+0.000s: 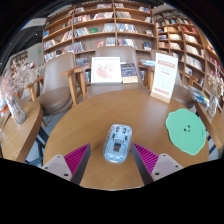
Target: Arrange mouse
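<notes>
A light blue and white computer mouse point(117, 142) lies on the round wooden table point(80, 120), pointing away from me. My gripper point(111, 158) is open, its two fingers with magenta pads point(75, 157) spread wide. The near end of the mouse lies between the fingertips with a gap at each side, resting on the table. A green round mat point(185, 130) lies on the table to the right, beyond the right finger.
A standing sign card point(163, 77) is at the table's far right edge. A display stand with books point(106, 70) is behind the table. Bookshelves point(100, 25) line the back wall. A dried-branch plant point(15, 80) stands at the left.
</notes>
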`<action>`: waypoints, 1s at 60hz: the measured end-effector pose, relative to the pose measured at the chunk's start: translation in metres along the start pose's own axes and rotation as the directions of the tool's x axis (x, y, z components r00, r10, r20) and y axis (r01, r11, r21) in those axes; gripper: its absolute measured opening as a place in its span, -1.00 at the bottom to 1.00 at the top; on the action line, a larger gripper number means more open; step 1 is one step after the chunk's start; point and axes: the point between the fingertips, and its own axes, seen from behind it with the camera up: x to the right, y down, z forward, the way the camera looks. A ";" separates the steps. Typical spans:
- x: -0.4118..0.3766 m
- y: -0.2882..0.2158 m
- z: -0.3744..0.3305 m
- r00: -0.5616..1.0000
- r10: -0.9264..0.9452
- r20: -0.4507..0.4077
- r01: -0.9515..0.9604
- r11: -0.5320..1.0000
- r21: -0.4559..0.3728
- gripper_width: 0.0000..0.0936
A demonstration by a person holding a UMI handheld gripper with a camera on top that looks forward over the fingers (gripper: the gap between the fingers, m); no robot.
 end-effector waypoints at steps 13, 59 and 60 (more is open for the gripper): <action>-0.005 -0.021 0.029 1.000 -0.025 -0.004 0.025 1.000 0.000 0.77; 0.123 -0.153 -0.066 1.000 0.005 0.009 -0.007 0.982 0.188 -0.10; 0.135 -0.155 -0.066 1.000 0.006 -0.003 -0.005 0.981 0.192 -0.11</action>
